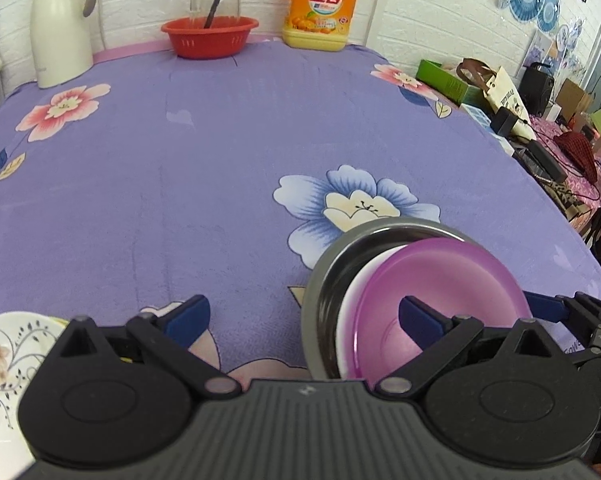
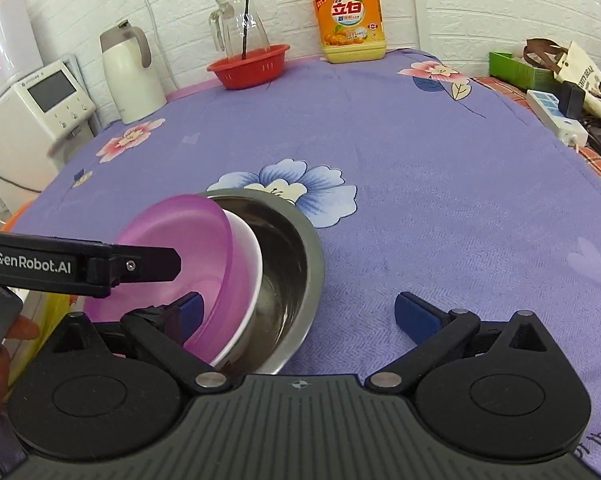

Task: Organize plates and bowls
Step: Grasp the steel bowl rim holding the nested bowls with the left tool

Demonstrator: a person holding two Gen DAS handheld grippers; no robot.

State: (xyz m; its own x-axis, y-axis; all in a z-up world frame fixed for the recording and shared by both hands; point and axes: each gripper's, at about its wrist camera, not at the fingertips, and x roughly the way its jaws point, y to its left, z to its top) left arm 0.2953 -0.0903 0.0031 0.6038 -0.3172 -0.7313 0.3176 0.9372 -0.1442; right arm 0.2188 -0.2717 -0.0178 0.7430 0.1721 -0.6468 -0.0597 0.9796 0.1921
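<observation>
A steel bowl (image 1: 328, 276) stands on the purple flowered tablecloth. A white bowl (image 1: 354, 292) sits tilted in it, and a translucent purple bowl (image 1: 440, 280) sits tilted in the white one. All three show in the right wrist view: steel (image 2: 296, 248), white (image 2: 252, 276), purple (image 2: 188, 240). My left gripper (image 1: 304, 320) is open, its right finger over the purple bowl. My right gripper (image 2: 300, 316) is open, its left finger at the purple bowl's near side. A flowered white plate (image 1: 4, 360) lies at the lower left.
At the table's back stand a white kettle (image 1: 60, 24), a red basket (image 1: 210, 36) with a glass jug (image 2: 240, 28), and a yellow detergent bottle (image 1: 322, 4). A cluttered side table (image 1: 540, 128) is on the right. A white appliance (image 2: 32, 108) stands left.
</observation>
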